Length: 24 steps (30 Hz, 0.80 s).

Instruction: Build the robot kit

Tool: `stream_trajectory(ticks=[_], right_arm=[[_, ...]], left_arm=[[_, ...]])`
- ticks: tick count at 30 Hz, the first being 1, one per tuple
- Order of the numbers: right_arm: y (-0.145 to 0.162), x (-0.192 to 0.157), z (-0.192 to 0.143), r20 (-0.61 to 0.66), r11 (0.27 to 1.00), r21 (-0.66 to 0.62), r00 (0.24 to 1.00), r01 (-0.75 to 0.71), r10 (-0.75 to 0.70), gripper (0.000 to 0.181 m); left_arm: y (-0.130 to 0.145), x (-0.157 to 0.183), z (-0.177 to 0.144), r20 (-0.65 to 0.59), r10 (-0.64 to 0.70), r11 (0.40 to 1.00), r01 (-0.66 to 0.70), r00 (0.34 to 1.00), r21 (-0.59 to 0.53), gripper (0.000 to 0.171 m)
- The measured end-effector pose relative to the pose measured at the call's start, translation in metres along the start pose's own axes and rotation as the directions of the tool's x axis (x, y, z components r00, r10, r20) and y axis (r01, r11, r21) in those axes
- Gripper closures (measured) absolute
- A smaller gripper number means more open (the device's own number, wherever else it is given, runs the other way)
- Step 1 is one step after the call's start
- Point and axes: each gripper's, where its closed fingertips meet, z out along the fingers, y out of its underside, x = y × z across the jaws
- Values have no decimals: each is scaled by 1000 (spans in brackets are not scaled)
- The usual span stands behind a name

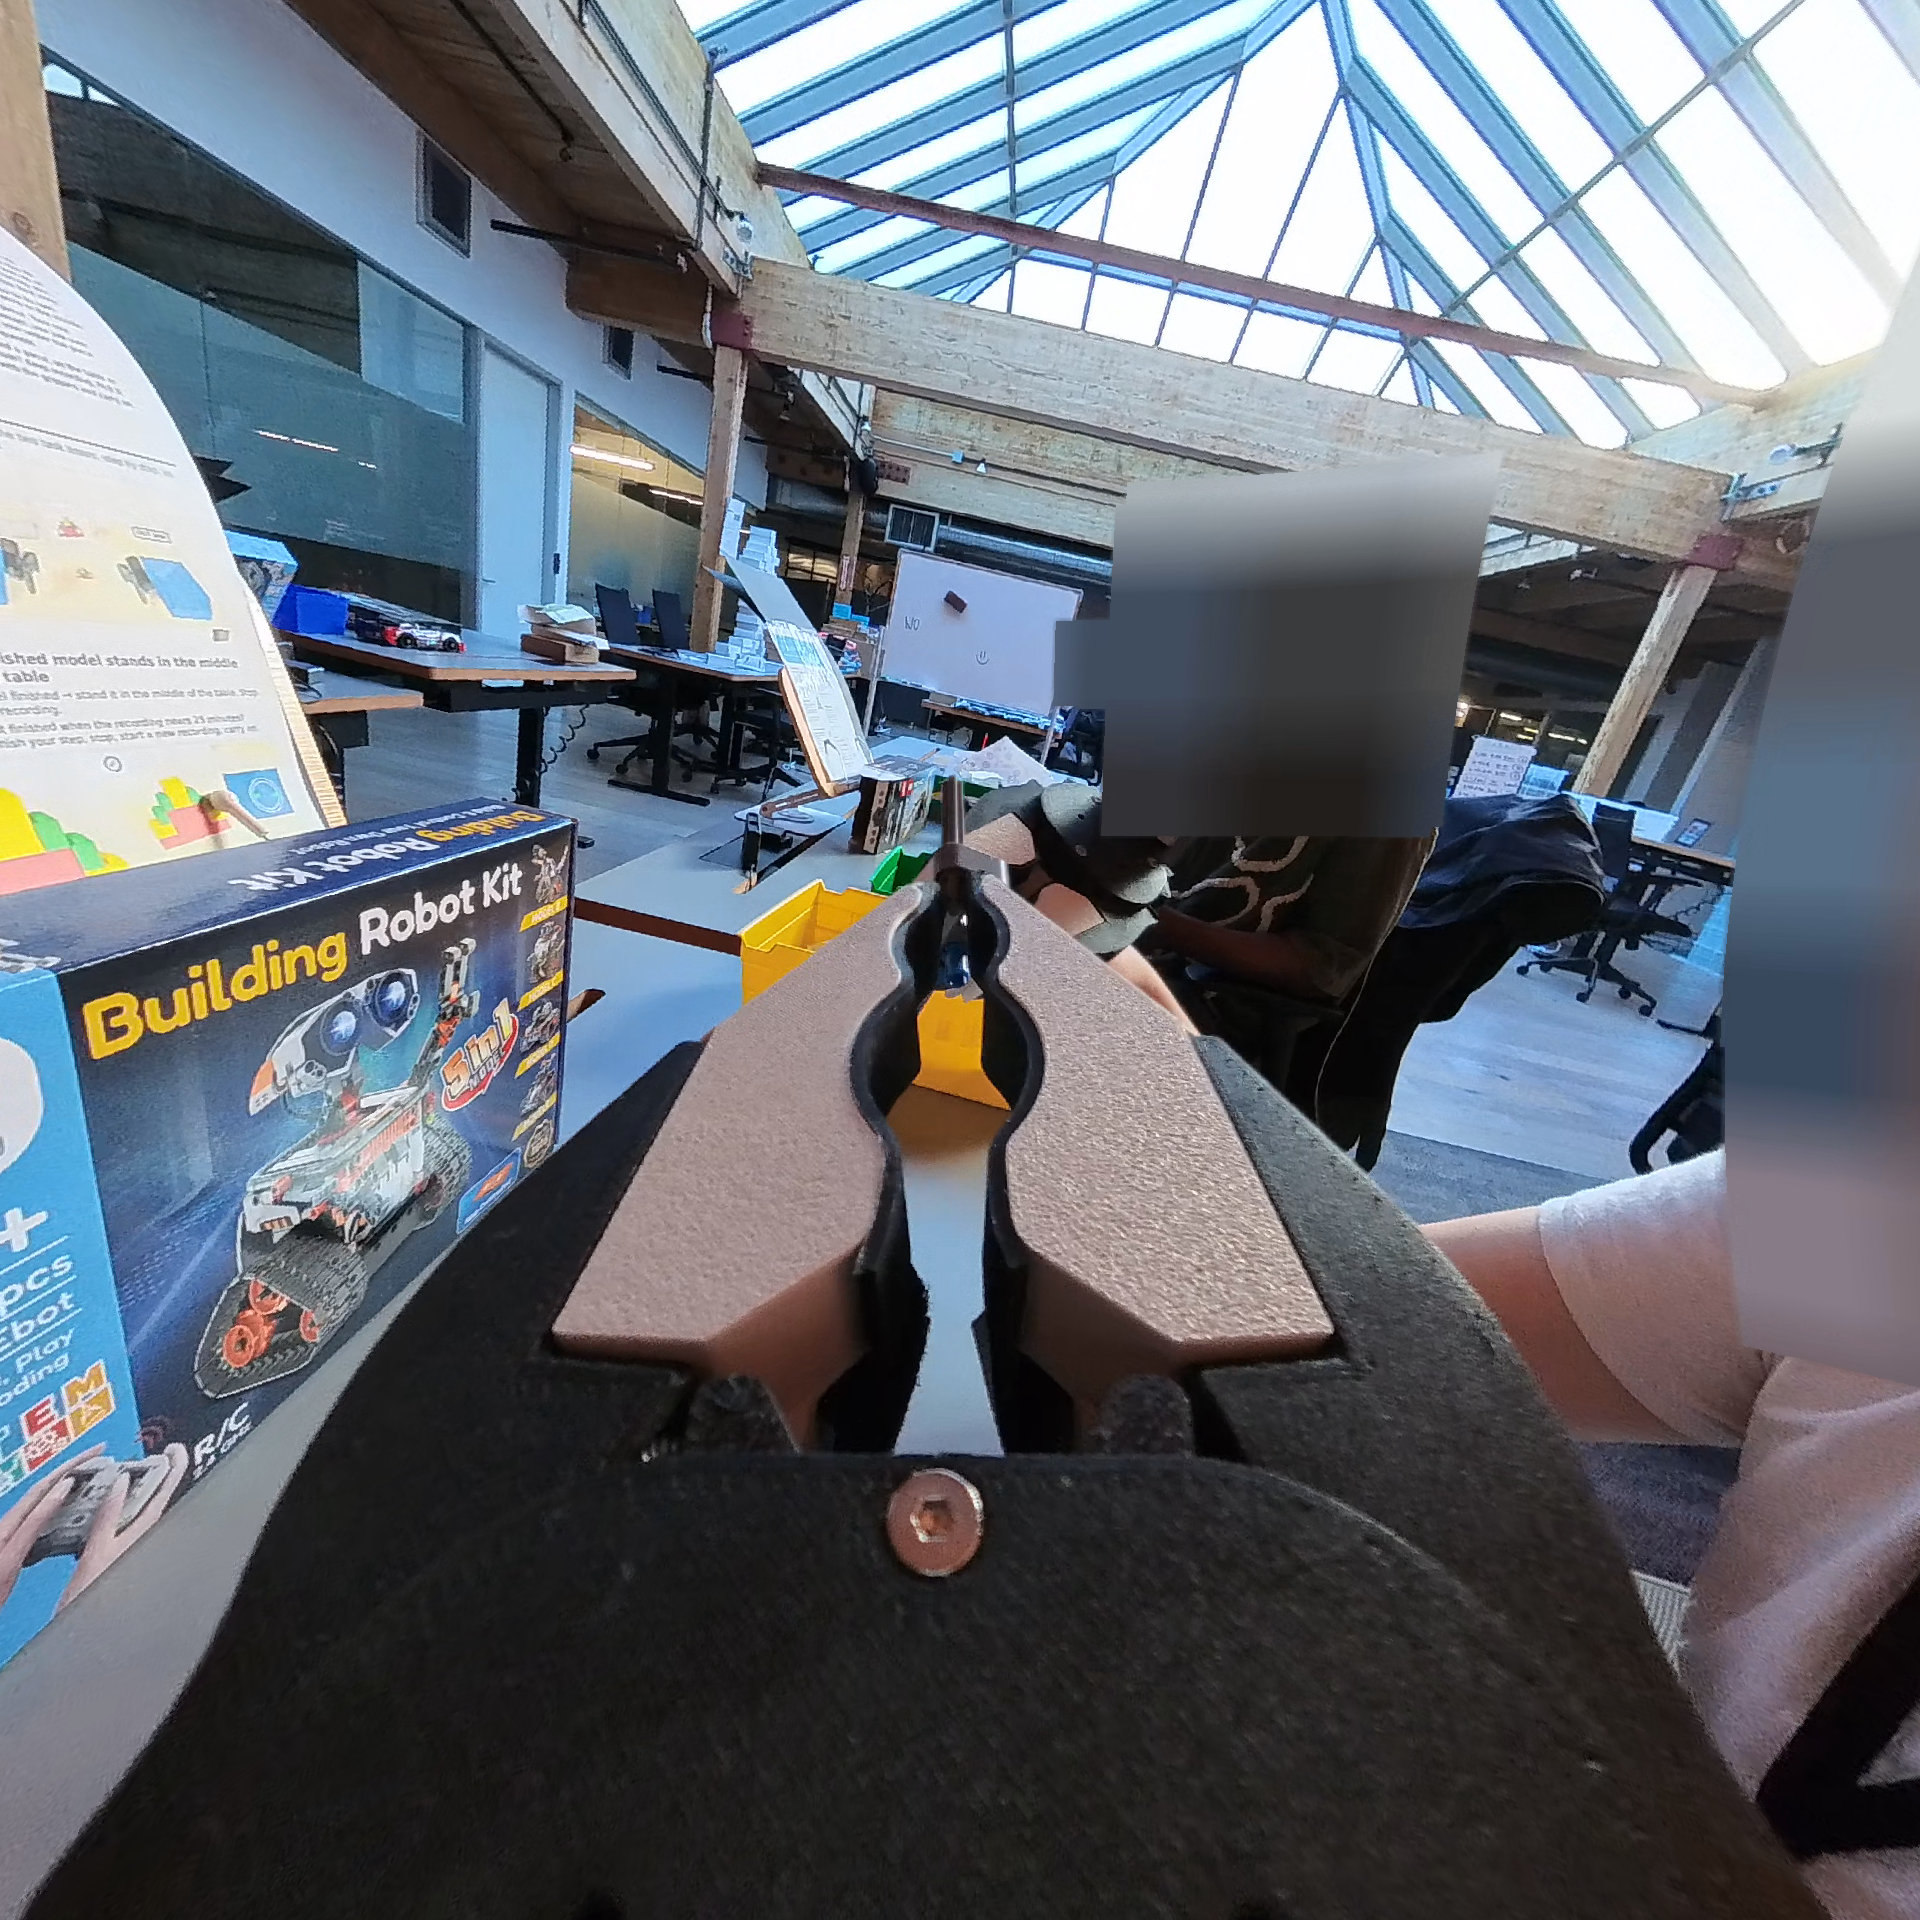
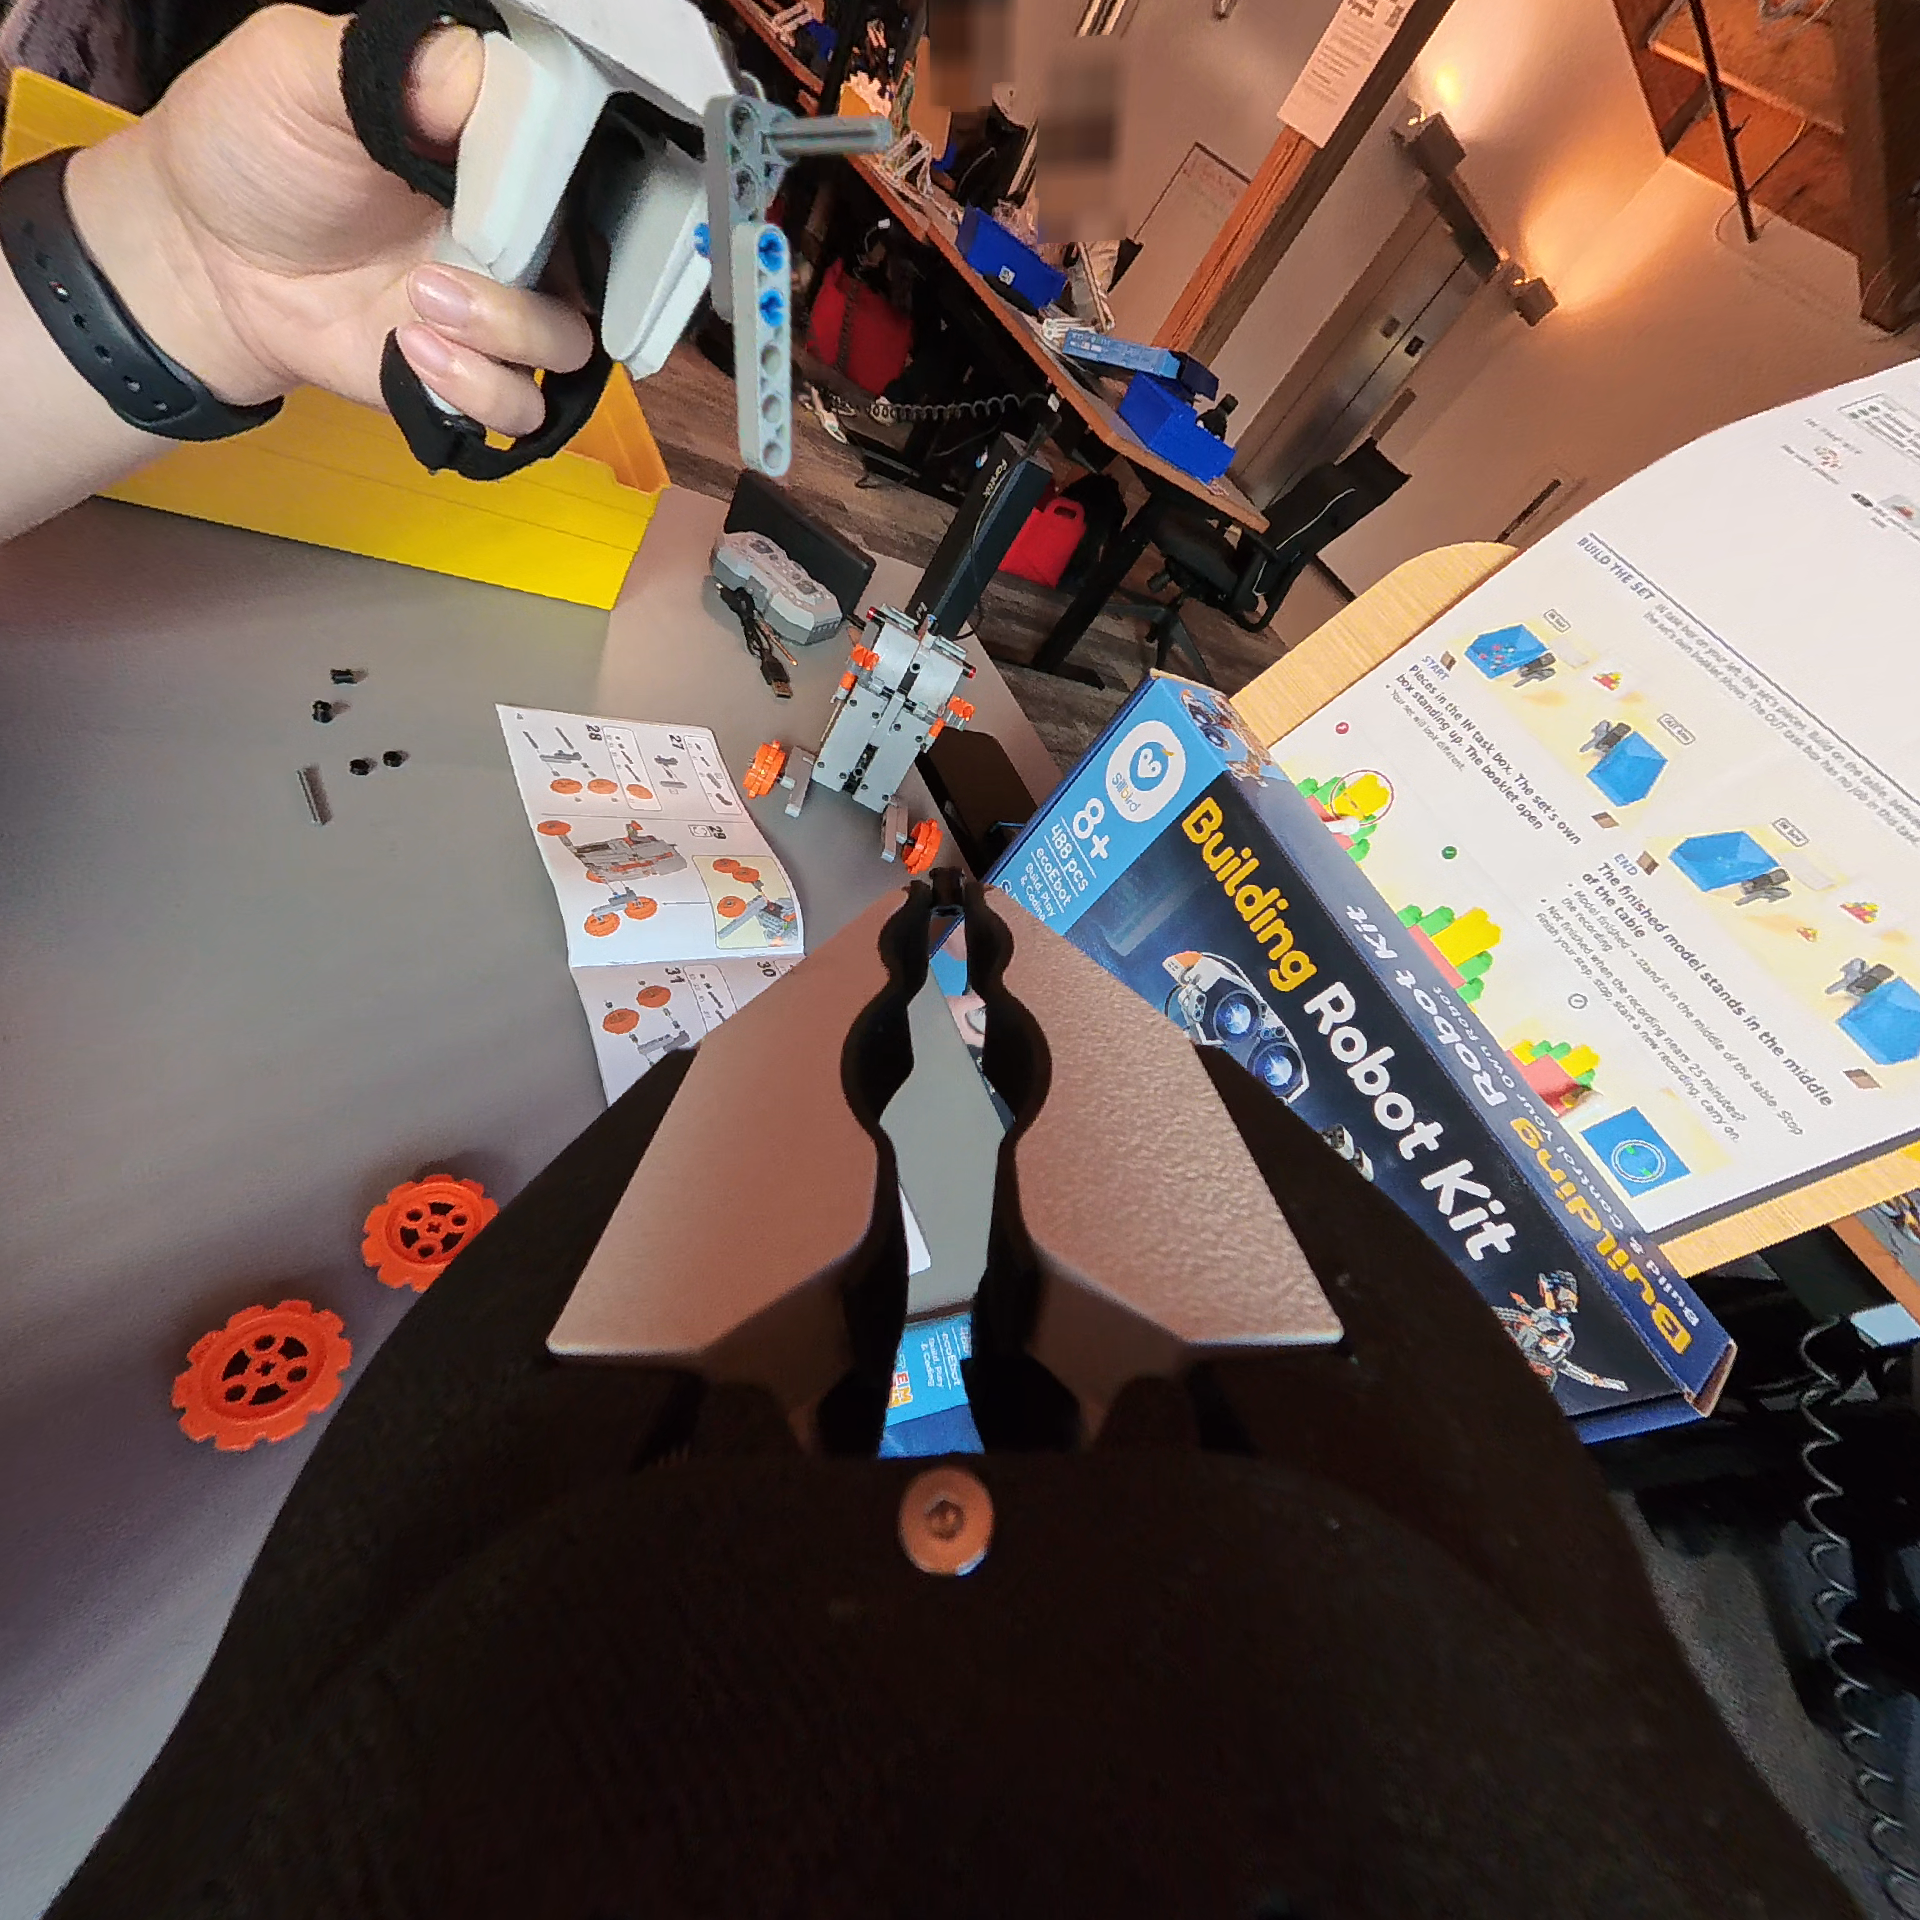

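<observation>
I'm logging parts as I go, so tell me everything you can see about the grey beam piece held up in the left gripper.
The grey beam piece is a long, plastic-looking strip with a row of round holes, blue pins in two of them. It hangs roughly upright above the grey table. A grey connector with a short axle sticks sideways from its top. The left gripper pinches it near the top; nothing else touches it.
</observation>
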Motion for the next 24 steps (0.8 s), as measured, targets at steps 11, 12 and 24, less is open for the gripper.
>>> stream_trajectory(ticks=[11,12,24], right_arm=[[5,5,1,-24,1000,12,1000,-8,8,177],[6,5,2,-24,1000,18,1000,-8,8,177],[1,0,13,8,993,107,999,-39,38,176]], left_arm=[[1,3,2,-5,0,1000,0,1000,-5,171],[2,1,1,5,3,1000,-3,1000,-8,171],[22,-10,12,-19,-84,996,83,996,-34,171]])
